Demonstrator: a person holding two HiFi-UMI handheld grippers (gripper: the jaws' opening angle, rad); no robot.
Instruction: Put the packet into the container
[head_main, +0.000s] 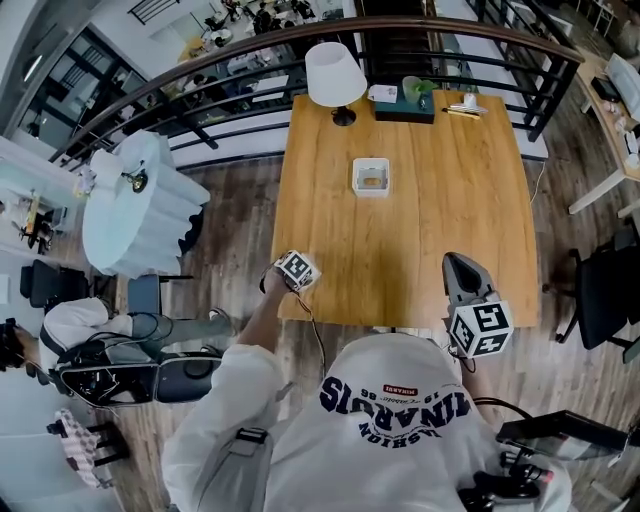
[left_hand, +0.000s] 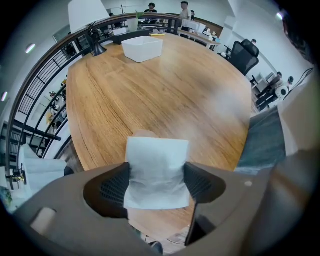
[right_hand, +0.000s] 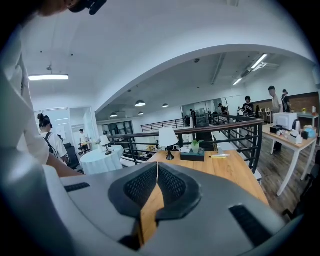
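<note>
We were up on an office mezzanine: curved railing, swivel chair, desk, people standing about.

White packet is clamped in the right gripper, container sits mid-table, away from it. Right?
Wrong gripper. The white packet is clamped in the left gripper, as the left gripper view shows; the right gripper is shut on nothing. The container does sit mid-table, away from it.

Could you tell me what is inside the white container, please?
Head view: a small tan thing lies in the container, too small to identify. In the left gripper view its wall hides the inside.
</note>
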